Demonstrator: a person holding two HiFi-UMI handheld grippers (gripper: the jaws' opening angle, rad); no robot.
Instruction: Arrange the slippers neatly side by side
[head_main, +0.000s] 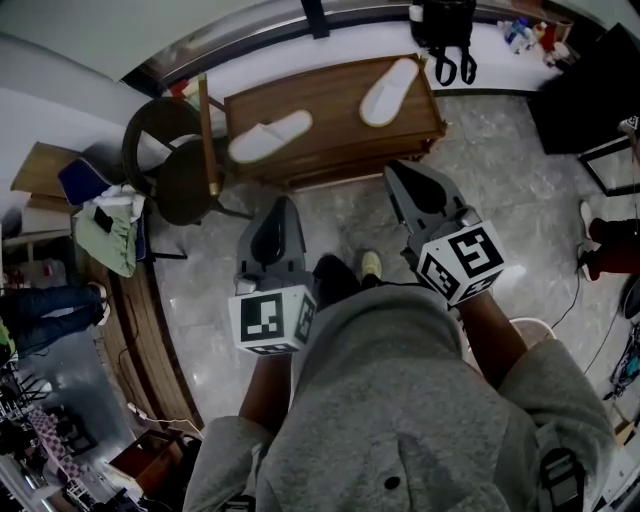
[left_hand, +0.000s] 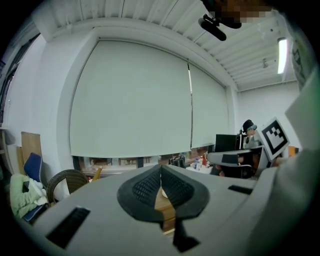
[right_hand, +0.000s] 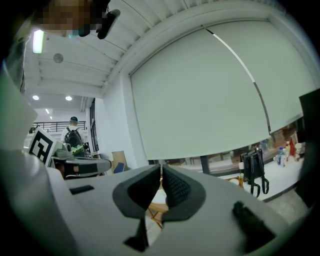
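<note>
Head view: found the 2 white slippers on the wooden table (head_main: 330, 110), near slipper (head_main: 270, 137) at its front left, far slipper (head_main: 389, 91) at its back right, well apart and angled differently, so judged nothing arranged yet; left gripper (head_main: 281, 206) and right gripper (head_main: 400, 178) short of its front edge. Left gripper view: saw jaws clenched on nothing, table wood glimpsed beyond. Right gripper view: saw the same empty clench, leaving grasping 1 slipper and laying it beside the other undone.
</note>
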